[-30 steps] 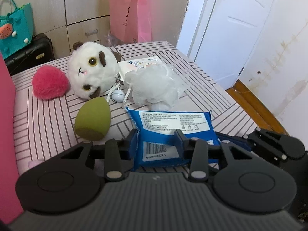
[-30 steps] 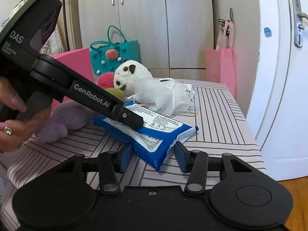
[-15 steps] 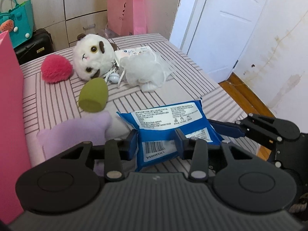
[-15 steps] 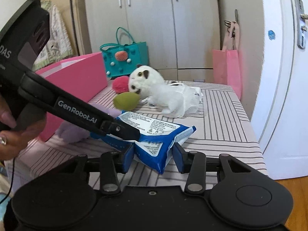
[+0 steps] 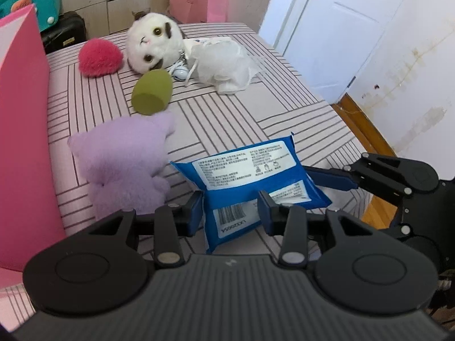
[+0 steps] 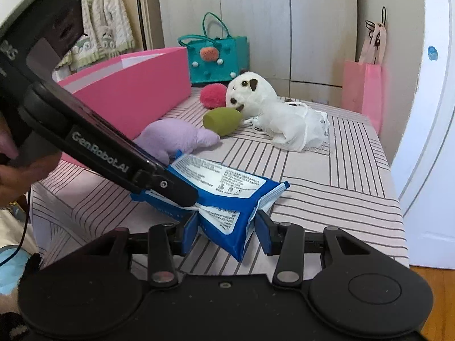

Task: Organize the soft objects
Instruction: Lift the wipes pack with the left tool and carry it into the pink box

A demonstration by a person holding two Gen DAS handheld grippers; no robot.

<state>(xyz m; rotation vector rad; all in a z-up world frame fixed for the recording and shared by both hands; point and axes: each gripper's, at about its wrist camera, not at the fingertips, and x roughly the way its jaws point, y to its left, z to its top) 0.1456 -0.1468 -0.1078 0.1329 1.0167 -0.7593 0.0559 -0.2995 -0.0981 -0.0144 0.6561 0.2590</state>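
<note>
**Above a striped table, a wipes pack gripped from two sides**

Over the near end of the striped table (image 5: pixel 284 108), a blue wipes pack (image 5: pixel 250 173) is held clear of the cloth, label up, its long axis running between the two tools. The left gripper (image 5: pixel 230 209) is closed partway on the barcode end; the right gripper (image 6: pixel 224 227) is clamped on the other end. A pink box (image 6: pixel 128 91) is seen alongside; its contents cannot be seen.
</note>
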